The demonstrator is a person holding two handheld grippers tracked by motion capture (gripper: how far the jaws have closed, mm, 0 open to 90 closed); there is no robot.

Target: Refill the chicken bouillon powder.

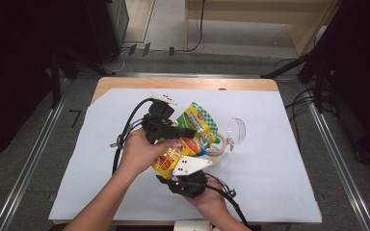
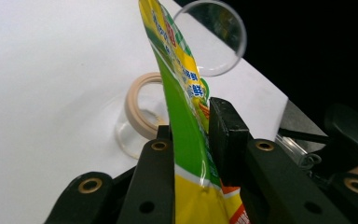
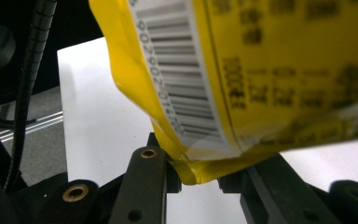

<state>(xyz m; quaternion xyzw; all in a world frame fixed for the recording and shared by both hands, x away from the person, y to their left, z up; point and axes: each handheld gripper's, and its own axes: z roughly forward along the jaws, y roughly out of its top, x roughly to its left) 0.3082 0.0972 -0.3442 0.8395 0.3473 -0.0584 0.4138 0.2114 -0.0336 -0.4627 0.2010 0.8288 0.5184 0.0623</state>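
Over white bench sheet (image 1: 270,144), both jaws clenched on snack pouch (image 1: 192,137), risking tear or spill beside jar (image 1: 219,147) at three o'clock.

Left tool (image 1: 185,131) and right tool (image 1: 182,169), jaws narrowly parted, near together.

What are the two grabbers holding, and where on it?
Both hold the yellow-green snack bag. The left gripper has the bag's upper part between its jaws; the right gripper pinches the bottom sealed corner near the barcode.
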